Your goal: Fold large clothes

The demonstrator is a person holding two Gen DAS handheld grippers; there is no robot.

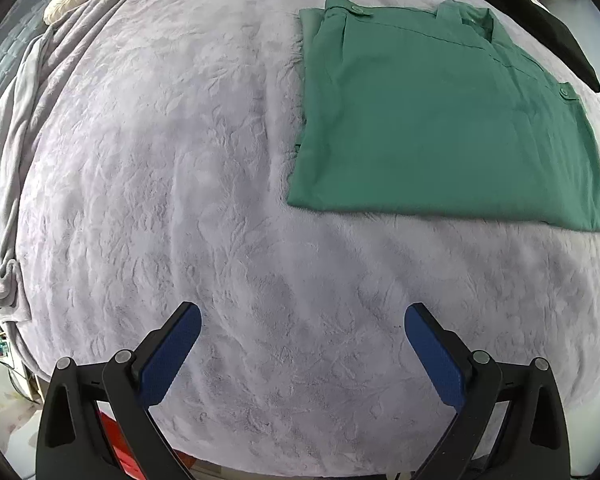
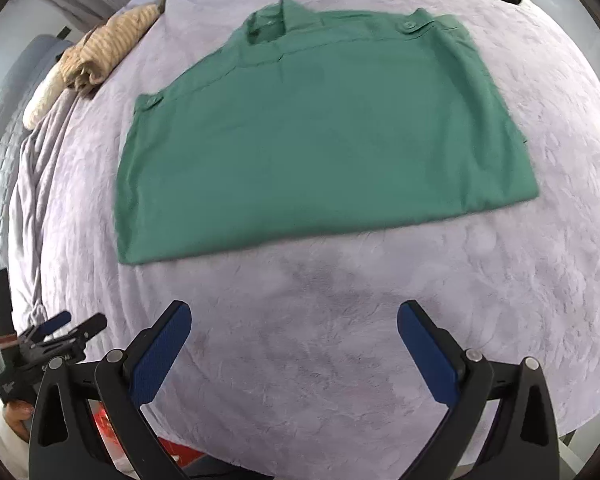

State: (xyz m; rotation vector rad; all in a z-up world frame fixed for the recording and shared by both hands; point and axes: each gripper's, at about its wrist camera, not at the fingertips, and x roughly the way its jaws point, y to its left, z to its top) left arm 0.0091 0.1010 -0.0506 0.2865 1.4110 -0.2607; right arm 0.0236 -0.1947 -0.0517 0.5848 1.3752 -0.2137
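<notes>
A green shirt point(image 1: 440, 120) lies folded into a flat rectangle on the lilac bedspread, collar and buttoned shoulder tabs at its far edge. In the right wrist view the same green shirt point(image 2: 320, 140) fills the upper middle. My left gripper point(image 1: 302, 318) hovers open over bare bedspread, short of the shirt's near-left corner, with nothing between its blue pads. My right gripper point(image 2: 294, 314) is open too, just in front of the shirt's near hem, nothing in it. The left gripper point(image 2: 66, 330) also shows at the lower left of the right wrist view, held by a hand.
The plush lilac bedspread point(image 1: 180, 200) covers the bed and bunches into folds at the left edge. A beige rolled cloth point(image 2: 104, 48) lies at the far left. A black garment point(image 1: 540, 24) lies beyond the shirt. Something red point(image 2: 108, 420) sits below the bed's near edge.
</notes>
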